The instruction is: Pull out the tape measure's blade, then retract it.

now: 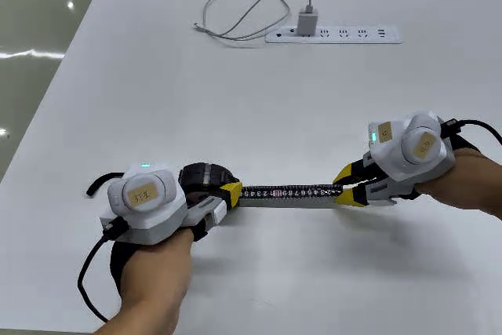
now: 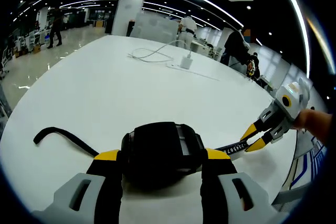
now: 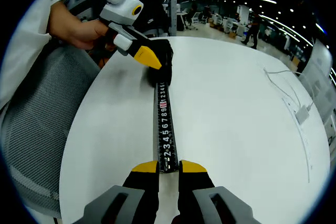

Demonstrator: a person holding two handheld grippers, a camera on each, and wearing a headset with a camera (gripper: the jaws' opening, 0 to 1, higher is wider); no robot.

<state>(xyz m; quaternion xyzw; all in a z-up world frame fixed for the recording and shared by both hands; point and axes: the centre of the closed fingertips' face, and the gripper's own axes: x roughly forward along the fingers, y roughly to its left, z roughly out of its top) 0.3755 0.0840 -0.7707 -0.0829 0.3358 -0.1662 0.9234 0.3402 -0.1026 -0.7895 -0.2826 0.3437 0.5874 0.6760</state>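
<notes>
The left gripper (image 2: 161, 157) is clenched on the black case of the tape measure (image 1: 202, 174), with one yellow-tipped jaw on each side of the case. The right gripper (image 3: 168, 167) grasps the free end of the blade (image 1: 290, 193) and pinches it between its two yellow tips. The blade is pulled out and runs straight from the case to the right gripper, with its printed numbers facing up. It is very low over the white table (image 1: 235, 92); I cannot tell if it touches the surface. A black strap (image 2: 58, 136) from the case lies on the table on the left. Far across the table there is a white power strip (image 1: 345, 34) with a charger (image 1: 307, 21) plugged in, and its cable (image 1: 235, 13) lies in loops beside it.
</notes>
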